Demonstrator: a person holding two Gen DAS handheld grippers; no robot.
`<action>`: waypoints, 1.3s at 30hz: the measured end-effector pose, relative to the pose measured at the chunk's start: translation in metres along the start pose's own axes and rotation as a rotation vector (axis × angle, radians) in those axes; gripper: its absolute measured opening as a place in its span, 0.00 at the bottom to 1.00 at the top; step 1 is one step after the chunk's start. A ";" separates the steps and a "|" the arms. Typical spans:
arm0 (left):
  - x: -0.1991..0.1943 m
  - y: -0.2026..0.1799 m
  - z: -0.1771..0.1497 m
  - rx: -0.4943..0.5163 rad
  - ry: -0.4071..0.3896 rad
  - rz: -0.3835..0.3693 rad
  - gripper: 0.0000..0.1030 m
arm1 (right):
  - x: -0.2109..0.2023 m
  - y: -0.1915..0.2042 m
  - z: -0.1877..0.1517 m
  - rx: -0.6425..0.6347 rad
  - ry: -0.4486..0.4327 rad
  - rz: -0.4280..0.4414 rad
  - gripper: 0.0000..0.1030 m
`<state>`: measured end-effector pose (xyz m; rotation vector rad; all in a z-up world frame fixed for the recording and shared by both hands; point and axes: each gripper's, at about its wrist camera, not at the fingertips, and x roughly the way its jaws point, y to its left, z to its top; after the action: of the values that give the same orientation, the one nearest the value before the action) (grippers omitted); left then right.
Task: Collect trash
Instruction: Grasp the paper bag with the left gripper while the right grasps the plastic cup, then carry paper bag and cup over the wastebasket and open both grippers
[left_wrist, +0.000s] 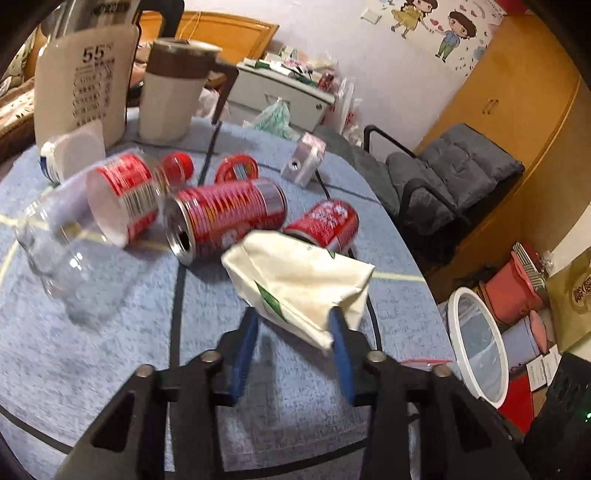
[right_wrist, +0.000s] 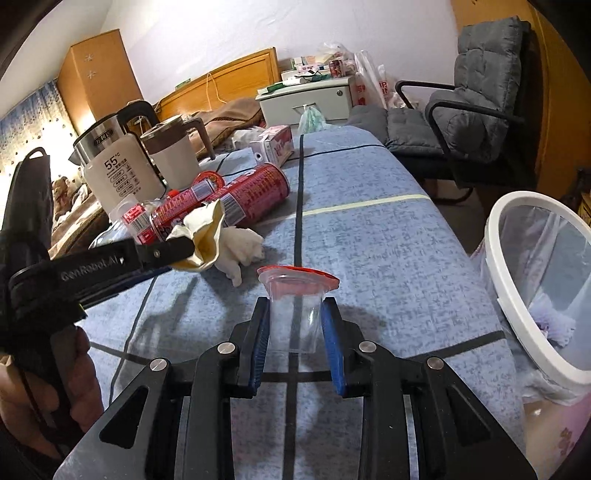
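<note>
**A:** What is my left tool (left_wrist: 293, 325) doing?

**B:** It pinches a crumpled cream paper bag (left_wrist: 299, 284) with green marks between its blue fingers (left_wrist: 341, 354). In my right wrist view the same bag (right_wrist: 205, 240) hangs from that tool (right_wrist: 184, 249) above the table (right_wrist: 369, 258), on the left, with a white tissue (right_wrist: 240, 247) lying just beside it on the blue cloth.

**A:** And my right tool (right_wrist: 295, 317)?

**B:** Its fingers are pressed onto a clear plastic cup (right_wrist: 295, 314) with a red lid (right_wrist: 299, 273), held upright over the near part of the table.

**A:** Where is the rest of the trash?

**B:** Far and left of the bag I see two red cans (left_wrist: 225, 218) on their sides, the second one (left_wrist: 327, 221) partly behind the bag. Left of them lies a clear bottle (left_wrist: 92, 221) with a red label. A small pink carton (left_wrist: 304, 162) sits farther back.

**A:** The bin?

**B:** A white-rimmed bin (right_wrist: 517, 280) with a clear liner stands on the floor just beside the table's right edge. A kettle (right_wrist: 114, 166) and a cream jug (right_wrist: 170, 155) stand at the far left.
</note>
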<state>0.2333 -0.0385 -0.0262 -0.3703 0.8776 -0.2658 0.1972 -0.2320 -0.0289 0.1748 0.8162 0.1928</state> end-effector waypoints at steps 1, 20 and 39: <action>0.001 -0.002 -0.002 0.006 0.002 0.002 0.27 | -0.001 -0.001 -0.001 0.001 -0.002 0.000 0.28; -0.037 -0.005 -0.029 0.163 -0.059 0.033 0.06 | -0.029 -0.008 -0.011 -0.009 -0.033 -0.038 0.28; -0.072 -0.061 -0.038 0.287 -0.112 -0.052 0.05 | -0.093 -0.021 -0.013 -0.020 -0.130 -0.104 0.28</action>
<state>0.1544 -0.0749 0.0276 -0.1400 0.7081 -0.4100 0.1274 -0.2728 0.0228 0.1239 0.6918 0.0903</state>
